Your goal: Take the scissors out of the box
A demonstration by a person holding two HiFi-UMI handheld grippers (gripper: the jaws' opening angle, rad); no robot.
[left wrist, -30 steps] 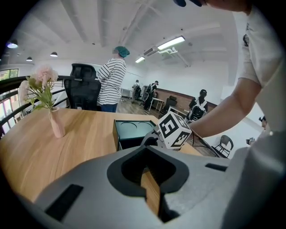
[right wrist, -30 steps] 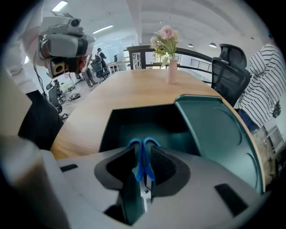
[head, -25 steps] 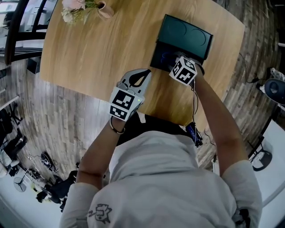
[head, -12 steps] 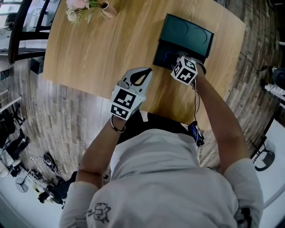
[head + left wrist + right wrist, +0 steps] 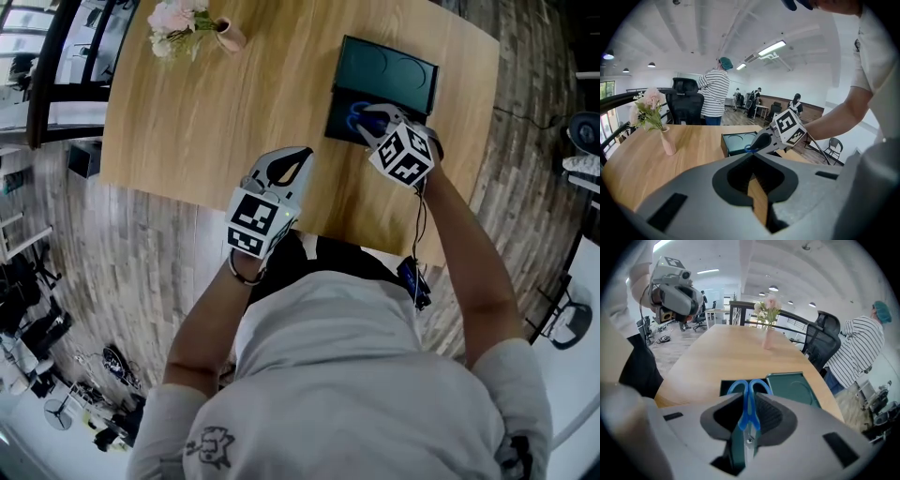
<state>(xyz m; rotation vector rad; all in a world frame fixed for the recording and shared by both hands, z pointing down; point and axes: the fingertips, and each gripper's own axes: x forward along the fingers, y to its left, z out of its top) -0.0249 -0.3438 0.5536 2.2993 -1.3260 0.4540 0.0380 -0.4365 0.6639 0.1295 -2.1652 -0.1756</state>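
The blue-handled scissors (image 5: 749,399) are pinched between the jaws of my right gripper (image 5: 747,414), handle loops pointing away and blades toward the camera. In the head view that gripper (image 5: 371,118) hangs with the scissors (image 5: 356,119) over the open dark green box (image 5: 339,127), whose lid (image 5: 389,70) lies flipped back on the table. From the left gripper view I see the right gripper (image 5: 761,140) above the box (image 5: 736,143). My left gripper (image 5: 292,161) is shut and holds nothing, near the table's front edge.
A pink vase of flowers (image 5: 192,21) stands at the far left of the wooden table (image 5: 234,103). A person in a striped shirt (image 5: 712,96) and a black office chair (image 5: 686,105) are beyond the table's far side.
My right gripper has risen from inside the box with the scissors in its jaws. The left gripper has lifted slightly and stays shut.
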